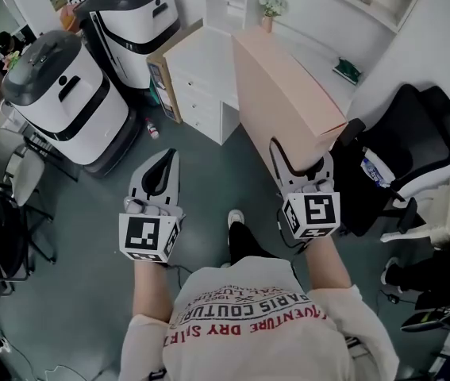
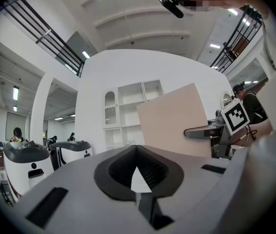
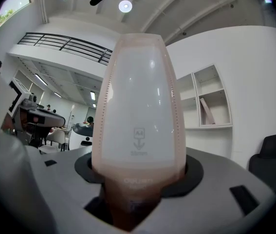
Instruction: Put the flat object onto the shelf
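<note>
Right gripper (image 1: pixel 299 163): clamped on the near end of the pink flat object (image 1: pixel 280 86), which is held on edge above the floor (image 1: pixel 209 185), apparently well apart from the white shelf (image 1: pixel 228 2). Left gripper (image 1: pixel 169 155): jaws closed together, nothing held.

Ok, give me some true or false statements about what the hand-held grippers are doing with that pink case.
1. The right hand-held gripper is clamped on the pink flat case. True.
2. The left hand-held gripper grips the case too. False: its jaws are together on nothing.
3. The case lies on the white shelf unit. False: it is in the right hand-held gripper, short of the shelf.
4. Two white machines stand to the left. True.
</note>
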Available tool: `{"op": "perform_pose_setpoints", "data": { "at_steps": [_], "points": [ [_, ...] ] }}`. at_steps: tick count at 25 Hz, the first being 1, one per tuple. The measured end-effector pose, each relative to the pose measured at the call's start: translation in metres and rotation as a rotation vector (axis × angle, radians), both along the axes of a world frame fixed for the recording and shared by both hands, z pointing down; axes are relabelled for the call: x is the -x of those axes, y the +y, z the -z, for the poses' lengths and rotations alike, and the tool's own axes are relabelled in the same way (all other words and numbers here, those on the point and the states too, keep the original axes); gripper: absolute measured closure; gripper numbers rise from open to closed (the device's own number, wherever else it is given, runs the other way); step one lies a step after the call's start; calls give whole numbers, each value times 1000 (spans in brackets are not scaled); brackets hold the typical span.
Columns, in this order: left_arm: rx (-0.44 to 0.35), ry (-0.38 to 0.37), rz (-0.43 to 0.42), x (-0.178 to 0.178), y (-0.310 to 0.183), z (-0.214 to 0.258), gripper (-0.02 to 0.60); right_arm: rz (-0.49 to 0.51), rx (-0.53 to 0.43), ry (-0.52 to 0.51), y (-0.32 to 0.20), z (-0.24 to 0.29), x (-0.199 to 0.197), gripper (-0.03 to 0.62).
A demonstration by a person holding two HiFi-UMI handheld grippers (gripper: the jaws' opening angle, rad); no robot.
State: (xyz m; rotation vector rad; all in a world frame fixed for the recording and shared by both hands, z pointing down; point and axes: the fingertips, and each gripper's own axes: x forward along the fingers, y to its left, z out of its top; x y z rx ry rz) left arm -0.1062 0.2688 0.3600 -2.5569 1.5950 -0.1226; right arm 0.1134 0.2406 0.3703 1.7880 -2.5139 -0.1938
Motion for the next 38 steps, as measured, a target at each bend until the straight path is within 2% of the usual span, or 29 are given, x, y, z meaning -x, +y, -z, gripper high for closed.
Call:
{"op": "perform_pose_setpoints", "data": {
  "at_steps": [5, 10, 16, 21, 28, 38],
  "points": [
    [5, -12, 19, 3, -55, -6, 571, 29, 10, -12, -62, -9, 8, 299],
    [-3, -27, 36, 4, -135, 0, 571, 50, 14, -45, -148, -7, 11, 299],
    [-17, -32, 10, -12, -237, 11, 571, 40, -6, -46, -250, 6, -1, 298],
    [-35, -35, -22, -26, -301, 14, 571, 7, -20, -49, -310, 10, -15, 298],
    [-32, -40, -118, -45, -382, 15, 571, -73, -4, -40, -366, 9, -31, 296],
    [-55, -51, -394, -74, -494, 24, 571, -325, 2, -42, -424, 11, -48, 296]
  ]
}}
